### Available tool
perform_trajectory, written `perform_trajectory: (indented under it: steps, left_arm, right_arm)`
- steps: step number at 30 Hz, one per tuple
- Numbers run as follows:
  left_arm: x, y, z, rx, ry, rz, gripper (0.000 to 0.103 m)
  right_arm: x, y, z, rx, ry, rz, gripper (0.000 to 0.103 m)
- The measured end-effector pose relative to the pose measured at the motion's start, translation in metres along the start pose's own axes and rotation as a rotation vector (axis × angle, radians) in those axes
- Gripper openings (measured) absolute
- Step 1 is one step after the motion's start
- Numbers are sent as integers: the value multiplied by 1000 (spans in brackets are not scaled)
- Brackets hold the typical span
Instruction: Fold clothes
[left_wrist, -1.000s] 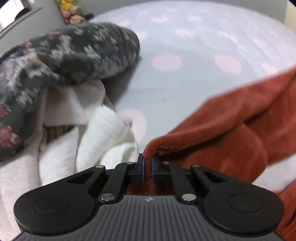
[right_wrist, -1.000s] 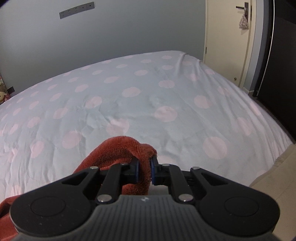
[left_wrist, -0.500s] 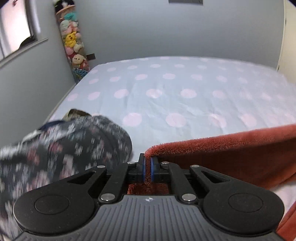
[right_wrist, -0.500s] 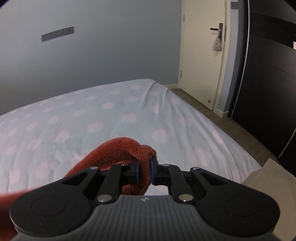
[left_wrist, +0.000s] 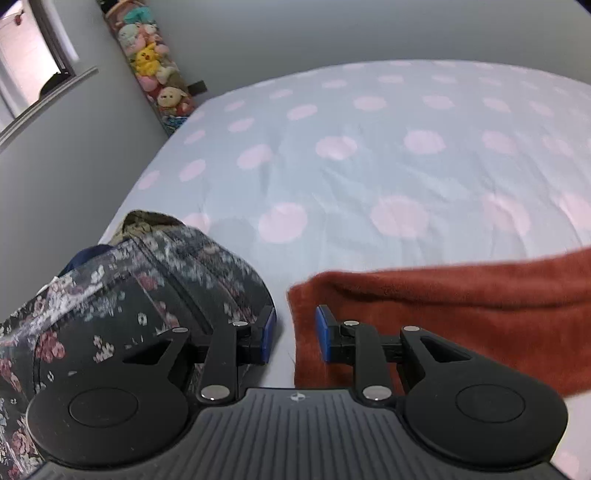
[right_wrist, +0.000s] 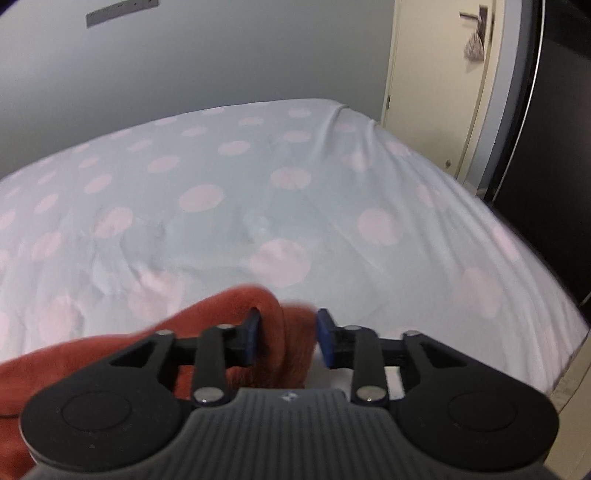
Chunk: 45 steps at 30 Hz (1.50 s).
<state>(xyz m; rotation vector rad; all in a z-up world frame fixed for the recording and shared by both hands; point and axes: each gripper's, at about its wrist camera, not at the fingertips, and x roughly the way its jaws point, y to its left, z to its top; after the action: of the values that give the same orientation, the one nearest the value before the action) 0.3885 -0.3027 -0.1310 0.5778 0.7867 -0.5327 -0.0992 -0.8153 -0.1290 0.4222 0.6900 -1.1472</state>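
Note:
A rust-red fleece garment (left_wrist: 443, 314) lies spread on the bed at the lower right of the left wrist view. Its left corner sits between the pads of my left gripper (left_wrist: 294, 334), whose jaws are opening and no longer press on it. In the right wrist view a fold of the same rust-red garment (right_wrist: 273, 325) bulges up between the pads of my right gripper (right_wrist: 288, 336). Those jaws are also opening, and the fold hangs loose between them.
The bed (left_wrist: 369, 166) has a pale blue sheet with pink dots. A pile of dark floral clothes (left_wrist: 129, 306) lies just left of my left gripper. Stuffed toys (left_wrist: 155, 70) hang in the far left corner. A door (right_wrist: 443, 92) and dark wardrobe (right_wrist: 561, 147) stand right of the bed.
Both grippers went from shut on the rust-red garment to parted jaws. The garment's edge has come down onto the bed, and both views have swung towards the sheet.

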Motion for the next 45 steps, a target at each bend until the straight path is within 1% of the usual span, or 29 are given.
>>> perform_trajectory:
  steps: [2, 5, 8, 10, 11, 12, 15, 17, 20, 22, 23, 27, 29, 30, 31, 32, 33, 34, 36, 39, 42, 43, 45]
  left_arm:
    - [-5, -1, -9, 34, -8, -23, 22]
    - [-15, -8, -25, 119, -33, -71, 23]
    - [-22, -24, -40, 254, -55, -102, 29]
    - [-24, -35, -47, 328, -60, -110, 33]
    - [-25, -40, -50, 358, -61, -114, 39]
    - [-24, -45, -52, 391, -67, -117, 41]
    - [-20, -60, -58, 503, -73, -123, 41]
    - [-13, -68, -62, 569, -59, -133, 41]
    - [1, -79, -68, 680, -27, -128, 41]
    - [8, -84, -72, 737, -26, -107, 41]
    - [13, -85, -74, 760, -23, -104, 41]
    - [29, -88, -73, 796, 5, -105, 41]
    - [36, -90, -75, 817, 16, -109, 41]
    - [40, -91, -76, 832, 20, -111, 39]
    - [43, -93, -78, 847, 24, -114, 38]
    - [44, -94, -78, 845, 31, -117, 30]
    - [45, -96, -78, 843, 39, -121, 22]
    - [46, -97, -78, 841, 47, -125, 17]
    - [41, -101, -80, 863, 26, -103, 3]
    - [24, -89, -79, 851, -23, -88, 2]
    - [-2, -62, -78, 812, -83, -86, 2]
    - [-11, -53, -79, 798, -97, -90, 2]
    - [-20, -45, -89, 799, -78, -114, 2]
  right_arm:
    - [-3, 0, -1, -21, -18, -25, 41]
    - [-20, 0, -3, -23, -49, 13, 42]
    - [-43, 12, -7, -66, -66, 116, 41]
    - [-61, 28, -14, -112, -60, 200, 41]
    - [-69, 39, -18, -145, -50, 251, 41]
    - [-76, 50, -23, -185, -39, 297, 41]
    - [-94, 85, -40, -312, 4, 433, 42]
    - [-103, 110, -53, -406, 41, 518, 42]
    - [-112, 147, -76, -569, 86, 598, 44]
    - [-116, 167, -91, -665, 100, 622, 49]
    - [-117, 176, -99, -715, 108, 632, 50]
    - [-118, 208, -130, -887, 130, 661, 51]
    - [-113, 219, -143, -944, 145, 667, 51]
    - [-110, 224, -149, -965, 154, 657, 49]
    - [-105, 228, -154, -985, 165, 645, 43]
    - [-99, 230, -158, -1001, 179, 627, 39]
    - [-93, 232, -160, -1008, 190, 609, 18]
    - [-88, 231, -161, -1004, 198, 599, 6]
    - [-85, 225, -159, -971, 203, 610, 6]
    - [-96, 216, -150, -944, 177, 632, 5]
    - [-114, 201, -139, -919, 153, 674, 4]
    - [-118, 196, -138, -914, 159, 692, 4]
    - [-125, 186, -138, -906, 175, 726, 4]
